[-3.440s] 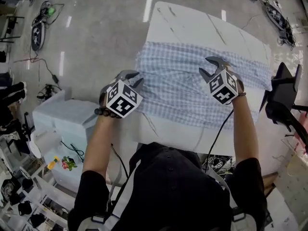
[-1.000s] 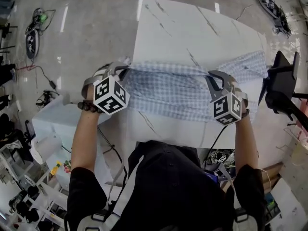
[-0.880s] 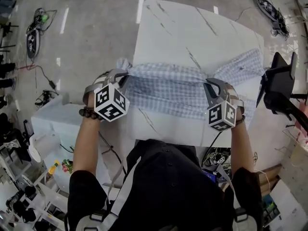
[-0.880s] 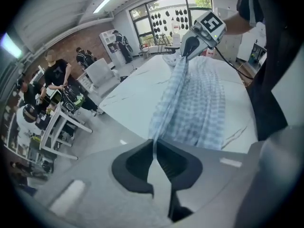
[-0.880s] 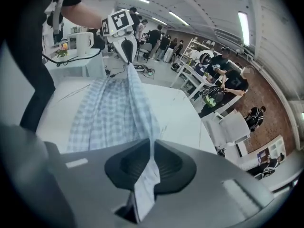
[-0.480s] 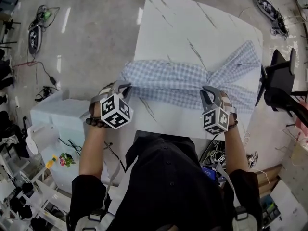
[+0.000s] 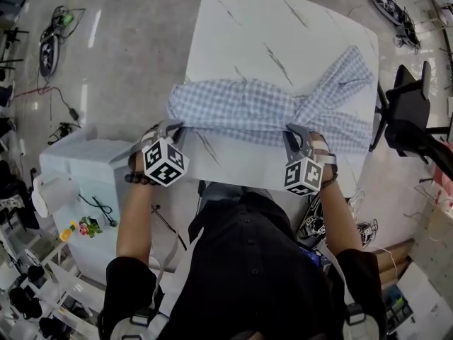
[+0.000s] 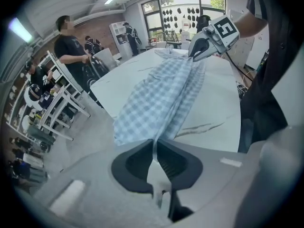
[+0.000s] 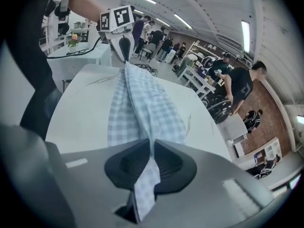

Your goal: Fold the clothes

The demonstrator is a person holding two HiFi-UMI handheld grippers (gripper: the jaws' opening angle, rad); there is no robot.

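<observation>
A blue-and-white checked shirt (image 7: 241, 108) lies bunched in a band across the near half of the white marble table (image 7: 283, 27), one sleeve trailing to the far right corner. My left gripper (image 7: 172, 127) is shut on the shirt's left end by the table's left edge. My right gripper (image 7: 294, 134) is shut on the cloth near the front edge. In the left gripper view the fabric (image 8: 156, 99) runs taut from my jaws (image 8: 155, 144) to the right gripper (image 8: 197, 51). The right gripper view shows cloth (image 9: 142, 108) pinched in its jaws (image 9: 151, 146), stretching to the left gripper (image 9: 124, 44).
A black chair (image 7: 410, 119) stands by the table's right side. A white cabinet (image 7: 78, 176) sits at the left, with cables (image 7: 53, 41) on the floor beyond. People (image 8: 71, 46) and racks stand around the room; another person (image 9: 242, 87) is near shelves.
Both grippers have drawn the shirt toward the table's near edge and sunk a little. The cloth has gathered into a narrower band, its sleeve pulled out toward the far right.
</observation>
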